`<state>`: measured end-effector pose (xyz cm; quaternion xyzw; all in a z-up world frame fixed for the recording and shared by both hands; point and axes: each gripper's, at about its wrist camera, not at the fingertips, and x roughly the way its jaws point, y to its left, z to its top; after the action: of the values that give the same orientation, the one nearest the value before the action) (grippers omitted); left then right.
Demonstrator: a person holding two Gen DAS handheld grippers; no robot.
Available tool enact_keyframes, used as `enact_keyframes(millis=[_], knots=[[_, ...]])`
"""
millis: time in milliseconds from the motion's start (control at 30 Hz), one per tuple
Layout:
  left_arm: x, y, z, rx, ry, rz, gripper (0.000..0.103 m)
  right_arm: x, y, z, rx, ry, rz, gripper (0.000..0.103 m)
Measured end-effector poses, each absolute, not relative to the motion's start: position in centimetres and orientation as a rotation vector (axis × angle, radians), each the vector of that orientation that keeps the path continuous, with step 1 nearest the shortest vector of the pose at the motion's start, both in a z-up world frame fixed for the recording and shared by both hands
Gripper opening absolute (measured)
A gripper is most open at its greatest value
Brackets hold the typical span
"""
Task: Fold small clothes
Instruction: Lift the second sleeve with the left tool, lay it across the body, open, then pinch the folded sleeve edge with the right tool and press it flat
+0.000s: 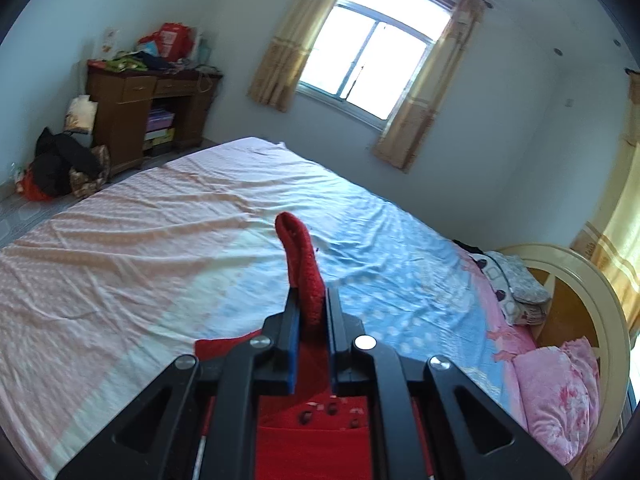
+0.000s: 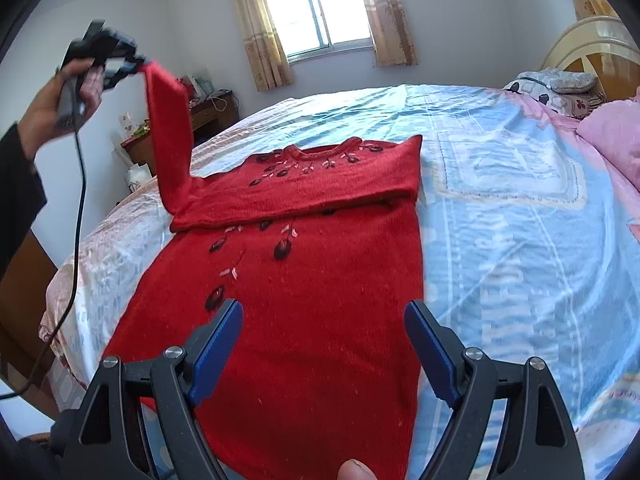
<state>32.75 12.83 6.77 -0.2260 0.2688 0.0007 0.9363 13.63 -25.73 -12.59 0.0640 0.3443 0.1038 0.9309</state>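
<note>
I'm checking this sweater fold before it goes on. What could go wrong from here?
1. The left claw pinches only the end of the sleeve, lifted high; the knit could slip out, or the pull could drag the red sweater askew on the bedsheet.
2. The right sleeve already lies folded across the chest; a tug may undo it.
3. The right claw hangs open above the body, pinning nothing.

Red sweater (image 2: 312, 300), black-and-pink flowers
</note>
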Motion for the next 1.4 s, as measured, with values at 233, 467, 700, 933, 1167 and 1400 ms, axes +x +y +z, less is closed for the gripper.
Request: enact_keyframes(millis=[233,467,700,933,1167,1400], knots=[[33.6,7.1,6.9,-0.411,0.552,-0.068,0.012,13.2,-26.5,-14.1,0.163,0.745,0.226,0.083],[34.6,2.1,5.1,-0.4,0.601,-0.128,0.012,13.2,-26.5,-14.5,0.174,0.75,0.233,0.083],[34.7,-4.9,0.3,-0.302,0.668,-0.196,0.012,13.3,-25.8,-15.6,0.168,0.777,0.253,0.083],[33.3,-11.0,-6.3,-0.136,0.712,-0.169,0.021,13.2,-25.8,-16.2,0.161,0.79,0.262,0.083],[28.5,-11.0,-8.6,0.076,0.66,-0.241,0.059,13.2,-26.1,-16.1,0.148,0.766,0.26,0.083],[25.9,-1.5,-10.5,0.267,0.57,0.024,0.073,13.1,-26.2,-15.5,0.124,0.734,0.254,0.083]])
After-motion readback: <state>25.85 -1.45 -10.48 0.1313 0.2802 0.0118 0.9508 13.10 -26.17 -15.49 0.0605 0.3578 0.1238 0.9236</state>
